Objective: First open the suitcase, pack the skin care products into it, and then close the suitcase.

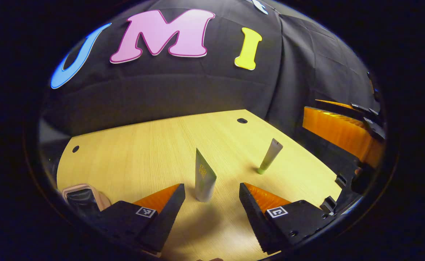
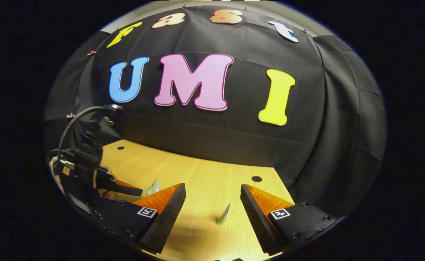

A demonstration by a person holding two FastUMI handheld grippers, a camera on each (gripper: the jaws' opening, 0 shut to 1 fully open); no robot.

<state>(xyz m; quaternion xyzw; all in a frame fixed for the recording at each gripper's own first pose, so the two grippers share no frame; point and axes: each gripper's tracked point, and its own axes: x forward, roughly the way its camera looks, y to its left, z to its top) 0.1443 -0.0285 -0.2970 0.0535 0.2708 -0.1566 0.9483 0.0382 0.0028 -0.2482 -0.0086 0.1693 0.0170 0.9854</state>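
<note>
Left tongs (image 1: 211, 195) spread around upright silver tube (image 1: 203, 179), right tongs (image 2: 212, 203) spread above green-capped tube (image 2: 224, 214), wooden table (image 1: 143, 152)

No readable text is carried by anything on the table. Gold print is borne by the grey tube (image 1: 204, 177) at 6 o'clock in the left gripper view, but it is too small to be read. Square black-and-white coded markers are carried by the gripper fingers (image 1: 147, 212).
</note>
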